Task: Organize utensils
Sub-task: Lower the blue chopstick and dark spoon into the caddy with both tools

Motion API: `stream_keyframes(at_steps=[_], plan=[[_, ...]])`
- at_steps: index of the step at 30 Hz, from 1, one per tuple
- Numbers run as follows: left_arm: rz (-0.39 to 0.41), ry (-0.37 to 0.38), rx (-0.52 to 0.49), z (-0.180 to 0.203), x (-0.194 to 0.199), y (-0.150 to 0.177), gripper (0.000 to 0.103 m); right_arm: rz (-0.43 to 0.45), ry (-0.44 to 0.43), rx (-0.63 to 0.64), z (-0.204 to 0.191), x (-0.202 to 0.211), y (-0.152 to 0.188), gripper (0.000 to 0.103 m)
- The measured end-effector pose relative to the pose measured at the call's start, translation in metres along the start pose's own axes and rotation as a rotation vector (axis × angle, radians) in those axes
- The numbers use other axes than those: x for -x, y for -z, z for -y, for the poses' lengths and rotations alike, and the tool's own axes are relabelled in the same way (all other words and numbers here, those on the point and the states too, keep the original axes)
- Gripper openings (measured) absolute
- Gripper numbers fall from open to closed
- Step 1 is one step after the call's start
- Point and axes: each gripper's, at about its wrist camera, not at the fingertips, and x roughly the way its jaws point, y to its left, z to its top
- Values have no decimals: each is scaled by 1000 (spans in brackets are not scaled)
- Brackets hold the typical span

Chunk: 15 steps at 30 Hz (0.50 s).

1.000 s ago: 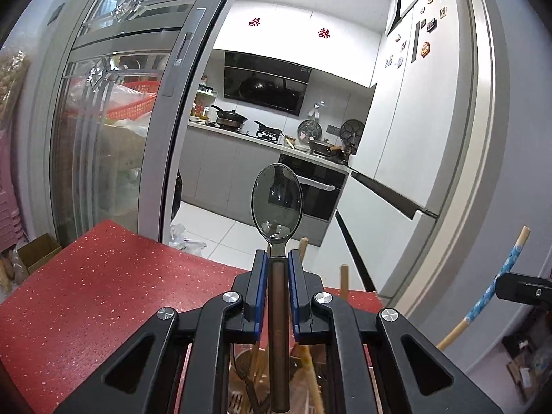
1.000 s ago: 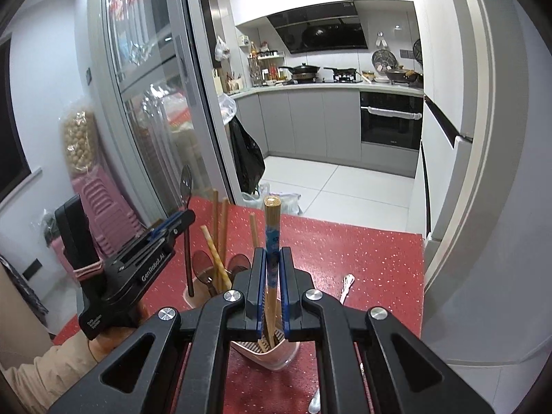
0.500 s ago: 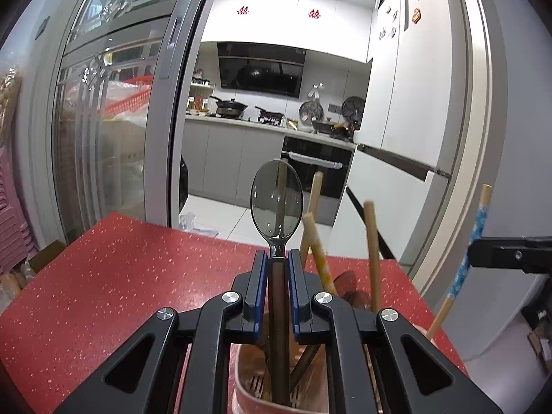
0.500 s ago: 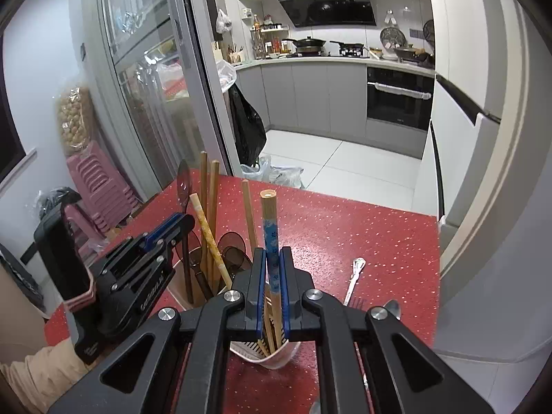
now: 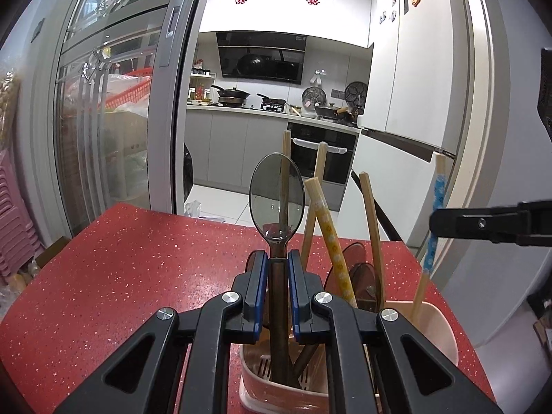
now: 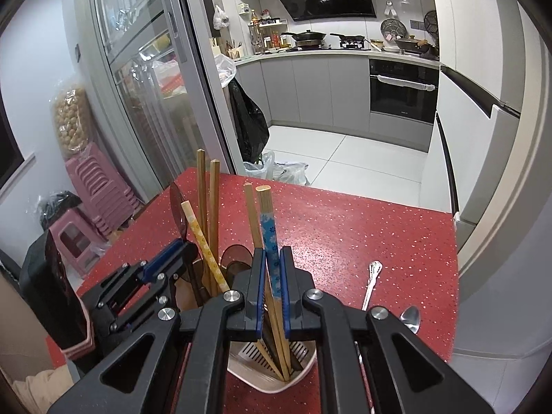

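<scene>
My left gripper (image 5: 277,258) is shut on a dark translucent spoon (image 5: 276,197), bowl up, its handle down inside the pink utensil holder (image 5: 436,331). My right gripper (image 6: 272,258) is shut on a blue-patterned wooden chopstick (image 6: 267,222), its lower end inside the same holder (image 6: 303,367). Several wooden chopsticks and dark spoons stand in the holder. The right gripper shows at the right of the left wrist view (image 5: 490,222); the left gripper shows at the left of the right wrist view (image 6: 162,264).
The holder stands on a red speckled counter (image 6: 345,227). A metal fork handle (image 6: 372,283) and a metal spoon (image 6: 410,317) lie on the counter to the right of the holder. Pink stools (image 6: 93,189) stand beyond the counter's left edge.
Both grippers have come down toward the holder. The spoon handle and the chopstick tip now sit deeper inside it.
</scene>
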Motion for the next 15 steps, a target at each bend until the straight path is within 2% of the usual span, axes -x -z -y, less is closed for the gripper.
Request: stream_keyframes(at_steps=[8, 15], plan=[[-33, -4, -12, 1, -1, 3, 37, 9, -15, -22, -4, -8, -4, 10], [-37, -2, -23, 5, 1, 3, 37, -38, -45, -59, 2, -21, -1, 10]])
